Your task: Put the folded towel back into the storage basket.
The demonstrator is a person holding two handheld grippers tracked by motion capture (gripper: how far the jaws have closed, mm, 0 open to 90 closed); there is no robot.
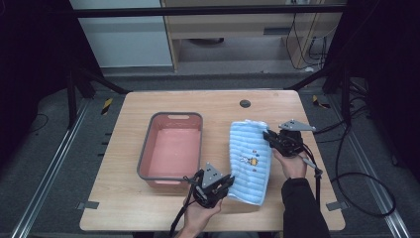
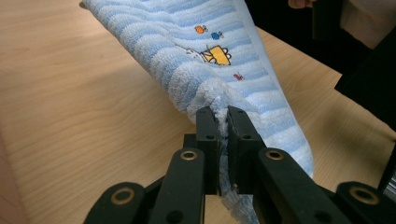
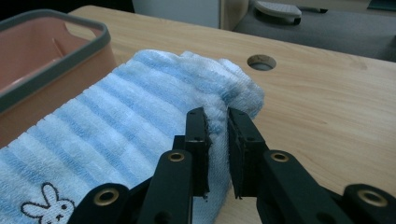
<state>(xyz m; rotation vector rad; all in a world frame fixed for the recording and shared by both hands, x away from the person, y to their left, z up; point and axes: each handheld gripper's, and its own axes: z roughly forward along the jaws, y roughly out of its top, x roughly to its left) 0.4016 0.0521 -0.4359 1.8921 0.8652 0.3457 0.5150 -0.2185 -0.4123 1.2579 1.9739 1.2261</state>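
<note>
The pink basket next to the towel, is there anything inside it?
No: in the high view the pink basket shows only its bare floor, while the blue striped towel lies on the table beside it.

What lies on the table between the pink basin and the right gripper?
The blue striped terry towel lies between the pink plastic basin and the right gripper, seen in the high view; both grippers pinch its edges.

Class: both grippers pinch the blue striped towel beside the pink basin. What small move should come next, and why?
Probably lift both ends together and swing towards the pink basin. The left gripper and right gripper are each shut on the towel, which lies folded on the table; the basin looks empty.
</note>
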